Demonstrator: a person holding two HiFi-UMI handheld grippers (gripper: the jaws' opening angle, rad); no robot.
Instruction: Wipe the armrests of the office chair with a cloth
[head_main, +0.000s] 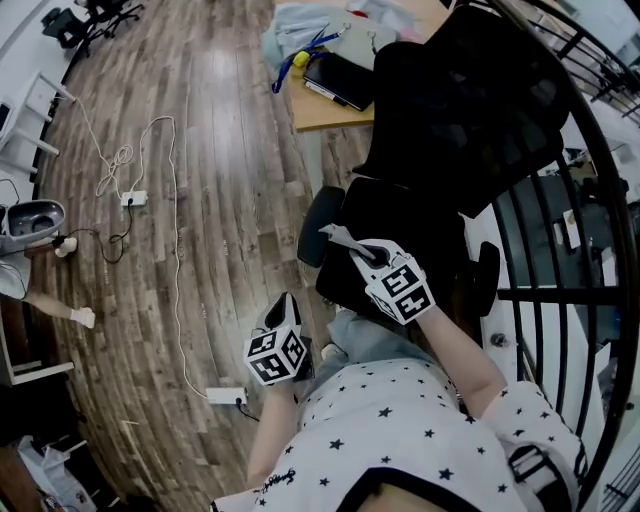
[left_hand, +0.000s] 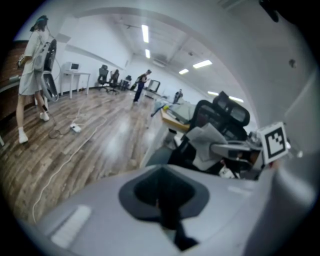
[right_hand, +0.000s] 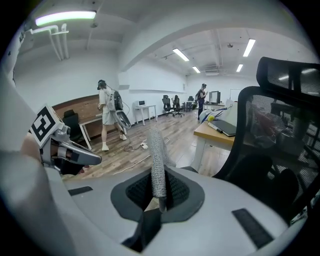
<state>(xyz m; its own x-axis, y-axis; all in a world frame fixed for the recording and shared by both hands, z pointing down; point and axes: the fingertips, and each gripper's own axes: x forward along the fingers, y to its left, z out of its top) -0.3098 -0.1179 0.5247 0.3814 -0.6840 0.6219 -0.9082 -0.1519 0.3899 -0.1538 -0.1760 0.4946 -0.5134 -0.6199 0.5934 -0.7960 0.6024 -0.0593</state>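
**Right gripper (right_hand: 159, 197) clamped on the cloth (right_hand: 157, 160), beside the left armrest; wiping apparently not begun**

Your right gripper has its jaws pressed together on the grey cloth. Its own view shows the cloth edge-on, as a narrow strip rising from between the jaws. In the head view the cloth sits at the near left corner of the seat (head_main: 400, 225) of the office chair (head_main: 470, 100), just beside the left armrest (head_main: 318, 228). Whether fabric touches the pad cannot be told. The right armrest (head_main: 487, 272) lies across the seat, apart from both tools.

Your left gripper (left_hand: 167, 202) has its jaws together with nothing between them. It hangs nearer to you, left of the chair, above the wooden floor (head_main: 200, 150).

Progress, as a judgement: an early stage. The cloth is in hand and at the chair, but neither pad shows clear contact or any sign of wiping. Both armrests are best counted as left to do, and the left one is the closer.

Beyond the chair's far left side stands a desk (head_main: 320, 112) bearing a dark laptop (head_main: 340, 80). A white cable (head_main: 178, 250) runs over the floor to a power strip (head_main: 225, 394) at the near left.
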